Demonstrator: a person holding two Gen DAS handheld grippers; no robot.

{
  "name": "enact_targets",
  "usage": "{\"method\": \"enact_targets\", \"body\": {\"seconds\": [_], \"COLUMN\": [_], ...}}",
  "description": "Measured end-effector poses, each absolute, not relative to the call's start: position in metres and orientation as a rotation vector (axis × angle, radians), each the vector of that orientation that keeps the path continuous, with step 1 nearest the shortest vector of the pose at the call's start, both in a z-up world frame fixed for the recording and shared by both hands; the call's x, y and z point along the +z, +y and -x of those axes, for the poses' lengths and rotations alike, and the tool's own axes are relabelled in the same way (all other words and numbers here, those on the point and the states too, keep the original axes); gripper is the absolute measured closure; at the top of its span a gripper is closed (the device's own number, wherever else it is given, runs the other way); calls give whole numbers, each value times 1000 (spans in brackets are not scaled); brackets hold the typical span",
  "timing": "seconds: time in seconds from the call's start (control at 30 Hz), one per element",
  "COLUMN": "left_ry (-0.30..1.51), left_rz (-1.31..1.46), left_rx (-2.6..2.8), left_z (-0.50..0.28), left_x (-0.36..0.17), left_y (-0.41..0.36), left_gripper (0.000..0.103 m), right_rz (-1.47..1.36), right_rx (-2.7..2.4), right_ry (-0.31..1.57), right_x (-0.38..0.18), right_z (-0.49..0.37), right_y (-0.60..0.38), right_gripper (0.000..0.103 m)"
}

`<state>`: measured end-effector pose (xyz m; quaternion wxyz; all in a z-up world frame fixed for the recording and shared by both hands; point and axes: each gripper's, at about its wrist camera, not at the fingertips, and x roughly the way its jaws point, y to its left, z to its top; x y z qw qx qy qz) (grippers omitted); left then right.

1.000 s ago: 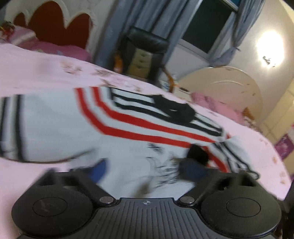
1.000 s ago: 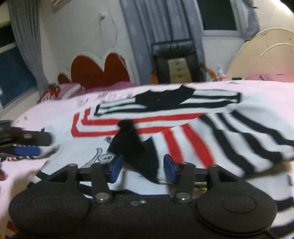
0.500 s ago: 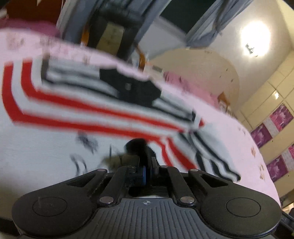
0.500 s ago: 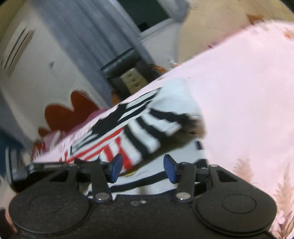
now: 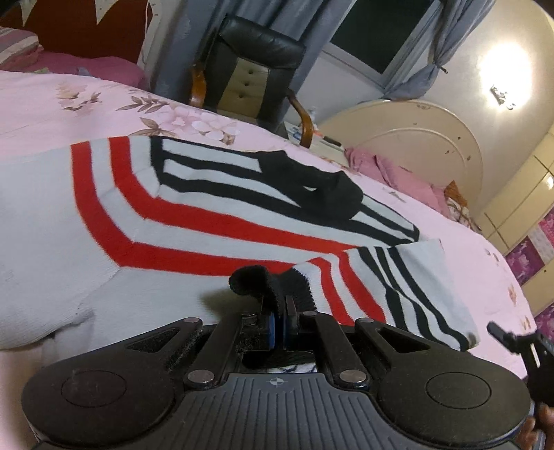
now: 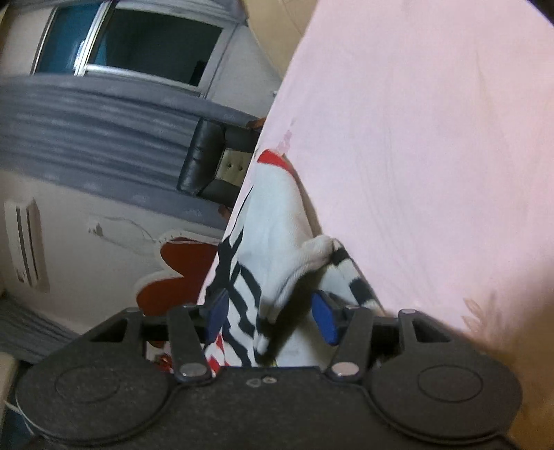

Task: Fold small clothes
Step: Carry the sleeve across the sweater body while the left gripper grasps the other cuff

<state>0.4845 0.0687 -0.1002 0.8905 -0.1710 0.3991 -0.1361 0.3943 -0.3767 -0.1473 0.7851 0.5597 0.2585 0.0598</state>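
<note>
the left gripper (image 5: pixel 281 320) is pinching the black ribbed cuff (image 5: pixel 266 284) of the striped sweater (image 5: pixel 194 221), its blue pads pressed together on the knit. the right gripper (image 6: pixel 273 311) is rolled over on its side and its jaws are opening, with a loose fold of the same sweater (image 6: pixel 273 221) lying between the spread blue pads (image 6: pixel 324 320), though it is hard to say whether either pad is touching the cloth. the sweater is lying spread on the pink floral bedspread (image 5: pixel 114 104), with a black office chair (image 5: pixel 256 65) and grey curtains (image 5: pixel 194 31) standing beyond the bed.
</note>
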Motion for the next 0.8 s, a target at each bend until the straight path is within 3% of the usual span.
{"method": "enact_targets", "body": {"seconds": [0.37, 0.47, 0.5, 0.57, 0.8], "left_ry": [836, 842, 844, 849, 807], "left_rz": [369, 365, 364, 351, 197], "left_rx": [-263, -261, -259, -257, -221], "left_z": [-485, -487, -486, -487, -479], "left_x": [-105, -108, -109, -113, -97], "left_y": [87, 87, 87, 87, 75], "left_gripper": [99, 99, 99, 99, 99], "right_rz": [-1343, -1367, -1368, -1348, -989], "right_rx": [140, 131, 130, 114, 89], "right_ry": [513, 506, 506, 527, 559], "right_x": [-164, -170, -172, -178, -147], "right_z": [-406, -407, -408, -406, -401], "right_y": [-389, -388, -389, -394, -378], "right_gripper": [52, 64, 77, 93, 95]}}
